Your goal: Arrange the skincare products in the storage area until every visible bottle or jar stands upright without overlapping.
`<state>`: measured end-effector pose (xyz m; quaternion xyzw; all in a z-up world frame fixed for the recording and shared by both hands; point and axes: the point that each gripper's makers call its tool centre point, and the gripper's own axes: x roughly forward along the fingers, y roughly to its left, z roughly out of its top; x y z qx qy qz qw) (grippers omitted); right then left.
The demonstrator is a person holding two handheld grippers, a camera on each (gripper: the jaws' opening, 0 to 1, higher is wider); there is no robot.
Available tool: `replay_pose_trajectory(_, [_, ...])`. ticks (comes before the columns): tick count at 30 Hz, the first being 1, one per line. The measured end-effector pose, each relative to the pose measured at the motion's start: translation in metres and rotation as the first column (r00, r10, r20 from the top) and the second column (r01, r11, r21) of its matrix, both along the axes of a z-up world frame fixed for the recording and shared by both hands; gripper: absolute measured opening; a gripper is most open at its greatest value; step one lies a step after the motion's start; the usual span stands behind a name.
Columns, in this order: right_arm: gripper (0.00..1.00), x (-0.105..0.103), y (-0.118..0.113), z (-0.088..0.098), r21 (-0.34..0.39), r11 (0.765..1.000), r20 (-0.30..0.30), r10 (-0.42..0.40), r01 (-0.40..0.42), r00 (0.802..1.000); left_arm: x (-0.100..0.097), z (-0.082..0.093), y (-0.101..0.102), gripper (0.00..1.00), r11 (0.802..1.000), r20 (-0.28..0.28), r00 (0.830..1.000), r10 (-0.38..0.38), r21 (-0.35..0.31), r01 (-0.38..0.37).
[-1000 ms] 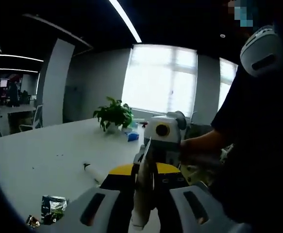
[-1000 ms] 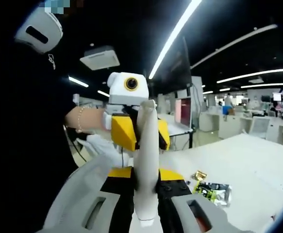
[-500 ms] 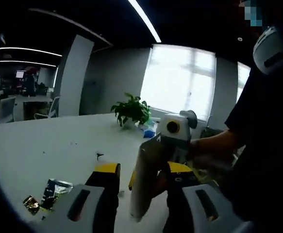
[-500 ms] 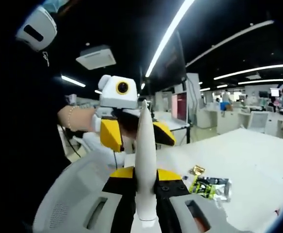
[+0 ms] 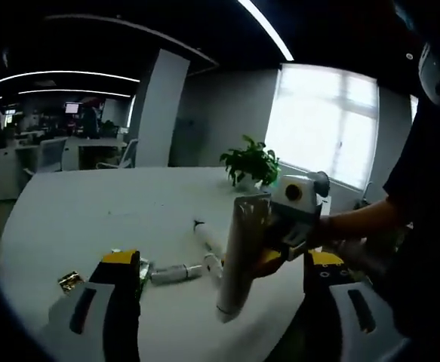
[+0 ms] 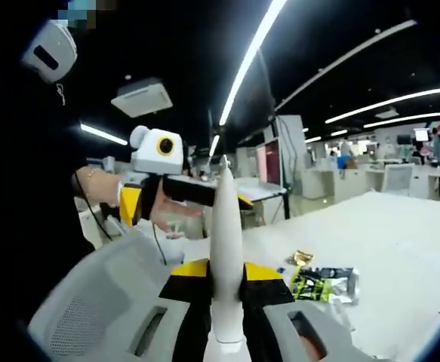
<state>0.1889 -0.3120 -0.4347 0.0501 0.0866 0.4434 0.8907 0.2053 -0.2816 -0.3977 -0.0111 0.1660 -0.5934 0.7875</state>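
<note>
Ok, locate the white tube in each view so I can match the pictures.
Left gripper view: white tube right of centre, upright, held by the right gripper.
Right gripper view: the tube at centre, rising from that gripper's jaws.
Shared landmark: the green foil packet on the white table.

Tube (image 6: 226, 249): plain white, pinched between yellow-and-black jaws of the right gripper (image 6: 226, 280). Table (image 5: 91, 215): white. Sachet (image 6: 327, 284): green, black and silver; small wrapper (image 6: 300, 258): gold; plant (image 5: 252, 161): green.
</note>
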Motion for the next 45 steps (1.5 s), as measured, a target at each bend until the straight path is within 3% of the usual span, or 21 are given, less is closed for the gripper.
replay_pose_trajectory(12, [0.05, 0.004, -0.004, -0.013, -0.054, 0.998, -0.016, 0.015, -0.016, 1.0, 0.011, -0.042, 0.044, 0.99, 0.982, 0.024, 0.986, 0.162, 0.095, -0.164])
replay_pose_trajectory(14, [0.05, 0.004, -0.005, -0.017, -0.05, 0.999, -0.008, 0.016, -0.017, 1.0, 0.013, -0.049, 0.051, 0.99, 0.976, 0.064, 0.982, 0.18, 0.111, -0.186])
replay_pose_trajectory(17, [0.05, 0.009, -0.006, -0.022, -0.052, 0.999, 0.004, 0.004, -0.004, 1.0, 0.004, -0.062, 0.063, 0.99, 0.964, 0.094, 0.978, 0.187, 0.173, -0.201])
replay_pose_trajectory(19, [0.05, 0.012, -0.006, -0.027, -0.064, 0.998, 0.008, 0.004, -0.003, 1.0, 0.0, -0.07, 0.072, 0.99, 0.963, 0.081, 0.978, 0.192, 0.177, -0.203])
replay_pose_trajectory(22, [0.06, 0.016, -0.008, -0.035, -0.07, 0.998, 0.002, 0.006, -0.005, 1.0, -0.005, -0.07, 0.081, 0.99, 0.966, 0.017, 0.973, 0.23, 0.115, -0.231])
replay_pose_trajectory(25, [0.06, 0.02, -0.01, -0.04, -0.077, 0.997, 0.005, 0.007, -0.006, 1.0, 0.001, -0.067, 0.089, 0.99, 0.955, -0.021, 0.957, 0.289, 0.08, -0.286])
replay_pose_trajectory(29, [0.06, 0.024, -0.014, -0.046, -0.097, 0.995, 0.016, 0.021, -0.019, 1.0, 0.01, -0.062, 0.091, 0.99, 0.951, 0.0, 0.953, 0.304, 0.055, -0.303])
replay_pose_trajectory(32, [0.06, 0.029, -0.016, -0.054, -0.129, 0.991, 0.028, 0.039, -0.035, 0.999, 0.013, -0.064, 0.096, 0.98, 0.947, 0.031, 0.95, 0.311, 0.075, -0.313])
replay_pose_trajectory(45, [0.06, 0.05, -0.017, -0.065, -0.122, 0.992, 0.062, 0.042, -0.034, 0.997, 0.014, -0.065, 0.097, 0.96, 0.942, 0.045, 0.945, 0.324, 0.077, -0.327])
